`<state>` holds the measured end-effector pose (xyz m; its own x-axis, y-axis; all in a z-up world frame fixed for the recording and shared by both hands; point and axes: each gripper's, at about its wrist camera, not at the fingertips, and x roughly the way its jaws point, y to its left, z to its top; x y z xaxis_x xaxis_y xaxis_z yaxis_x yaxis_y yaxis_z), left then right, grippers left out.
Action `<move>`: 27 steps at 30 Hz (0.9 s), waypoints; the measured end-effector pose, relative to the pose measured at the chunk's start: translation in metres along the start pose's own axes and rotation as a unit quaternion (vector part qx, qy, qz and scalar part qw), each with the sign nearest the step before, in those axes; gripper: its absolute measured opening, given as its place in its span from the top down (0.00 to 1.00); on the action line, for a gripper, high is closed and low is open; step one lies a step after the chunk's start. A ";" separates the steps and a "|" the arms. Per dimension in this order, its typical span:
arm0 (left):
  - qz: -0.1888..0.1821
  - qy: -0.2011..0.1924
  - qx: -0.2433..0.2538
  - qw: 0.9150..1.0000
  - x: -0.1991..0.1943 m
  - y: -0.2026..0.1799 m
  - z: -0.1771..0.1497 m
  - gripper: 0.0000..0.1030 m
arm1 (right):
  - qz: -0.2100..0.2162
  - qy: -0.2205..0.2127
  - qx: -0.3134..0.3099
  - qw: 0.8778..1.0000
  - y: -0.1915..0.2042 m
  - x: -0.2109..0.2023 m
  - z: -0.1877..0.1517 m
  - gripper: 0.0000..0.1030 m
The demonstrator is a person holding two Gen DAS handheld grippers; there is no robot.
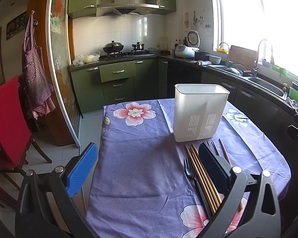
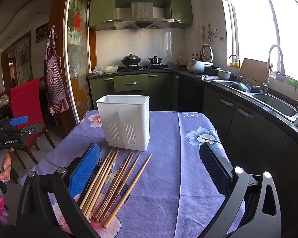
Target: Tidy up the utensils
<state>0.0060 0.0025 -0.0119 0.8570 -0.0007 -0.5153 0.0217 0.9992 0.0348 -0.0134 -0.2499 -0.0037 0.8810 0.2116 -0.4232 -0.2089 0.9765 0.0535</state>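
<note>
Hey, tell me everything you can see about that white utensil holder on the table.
The white utensil holder looks like plastic: a tall rectangular bin, open on top, with two panels of vertical drain slots low on its near face. It stands upright on the purple floral tablecloth, just beyond the chopsticks. Nothing shows above its rim. Neither gripper touches it.

matt white plastic caddy (image 2: pixel 126 122), bare wooden chopsticks (image 2: pixel 101 182), black fork (image 1: pixel 189 171), woven cloth tablecloth (image 2: pixel 168 178).
</note>
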 end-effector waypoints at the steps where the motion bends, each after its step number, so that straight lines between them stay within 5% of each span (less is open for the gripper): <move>1: 0.000 0.000 0.000 1.000 0.000 0.000 0.000 0.06 | 0.000 0.001 0.000 1.000 0.000 0.000 0.000 0.04; 11: -0.014 0.013 -0.002 1.000 0.006 -0.003 -0.001 0.06 | -0.005 0.009 0.002 1.000 -0.003 0.004 -0.003 0.04; 18: -0.033 0.088 0.011 0.995 0.037 -0.022 0.001 0.06 | -0.014 0.083 -0.004 0.996 -0.013 0.038 -0.003 0.04; 22: -0.070 0.206 -0.019 0.976 0.081 -0.033 -0.004 0.06 | -0.005 0.145 0.015 0.989 -0.022 0.068 -0.005 0.04; 27: -0.100 0.308 -0.032 0.946 0.125 -0.052 -0.019 0.06 | 0.000 0.172 0.052 0.984 -0.033 0.082 -0.009 0.04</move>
<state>0.1028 -0.0488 -0.0943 0.3763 -0.1854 -0.9078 0.1038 0.9820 -0.1576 0.0612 -0.2648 -0.0484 0.6816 0.2025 -0.7032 -0.1489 0.9792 0.1376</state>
